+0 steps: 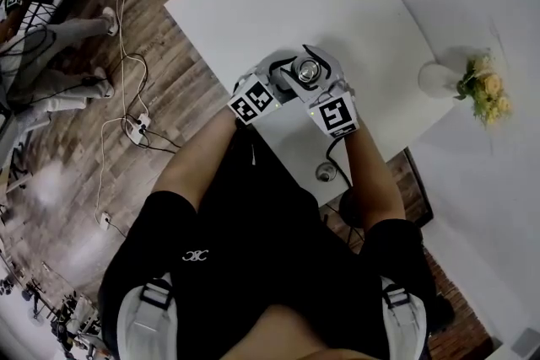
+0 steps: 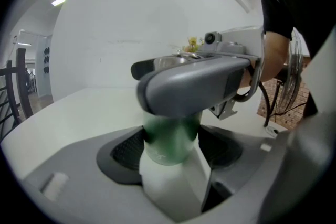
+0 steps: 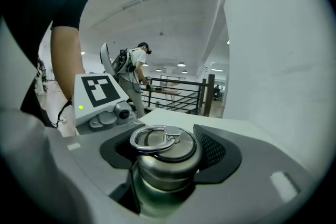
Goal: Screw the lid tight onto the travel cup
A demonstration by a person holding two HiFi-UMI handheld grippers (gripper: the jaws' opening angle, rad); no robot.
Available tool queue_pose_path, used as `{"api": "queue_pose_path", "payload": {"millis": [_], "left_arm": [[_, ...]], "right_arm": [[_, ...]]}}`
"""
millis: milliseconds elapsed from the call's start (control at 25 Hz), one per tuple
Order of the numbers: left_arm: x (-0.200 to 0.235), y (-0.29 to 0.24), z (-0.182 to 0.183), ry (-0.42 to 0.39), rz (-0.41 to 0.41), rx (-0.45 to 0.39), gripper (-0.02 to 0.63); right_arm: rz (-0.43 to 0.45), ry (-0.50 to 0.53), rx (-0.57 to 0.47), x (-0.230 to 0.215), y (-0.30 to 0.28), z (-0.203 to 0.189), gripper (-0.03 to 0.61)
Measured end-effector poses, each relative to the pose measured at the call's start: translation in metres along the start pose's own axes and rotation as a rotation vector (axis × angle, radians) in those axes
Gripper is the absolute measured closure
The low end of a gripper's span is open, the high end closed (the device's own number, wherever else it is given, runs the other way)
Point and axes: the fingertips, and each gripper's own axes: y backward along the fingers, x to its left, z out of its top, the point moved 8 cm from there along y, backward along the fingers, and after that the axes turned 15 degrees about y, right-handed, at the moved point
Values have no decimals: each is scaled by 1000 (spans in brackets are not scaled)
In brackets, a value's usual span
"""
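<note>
The travel cup (image 1: 308,73) stands near the front of the white table (image 1: 354,4). In the left gripper view its body (image 2: 170,136) is green above and white below. My left gripper (image 2: 170,168) is shut on that body, a black pad on each side. A steel lid (image 3: 164,140) with a flat ring handle sits on top of the cup. My right gripper (image 3: 167,168) is shut on the lid's rim. From the head view, the left gripper (image 1: 291,77) comes in from the lower left and the right gripper (image 1: 323,78) from the lower right. They meet at the cup.
A white vase (image 1: 439,78) with yellow flowers (image 1: 485,88) stands at the table's right edge. A small round metal piece (image 1: 326,173) lies by the near edge. Cables and a power strip (image 1: 135,126) lie on the wooden floor to the left, near a person's legs (image 1: 51,55).
</note>
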Motion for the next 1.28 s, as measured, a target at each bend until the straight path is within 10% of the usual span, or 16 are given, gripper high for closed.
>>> {"api": "queue_pose_path", "payload": {"millis": [720, 1280], "left_arm": [[0, -1, 1, 8, 11, 4, 238], [-2, 0, -1, 7, 33, 5, 238]], "right_arm": [[671, 195, 97, -35, 11, 14, 308], [200, 53, -15, -14, 23, 7, 311]]}}
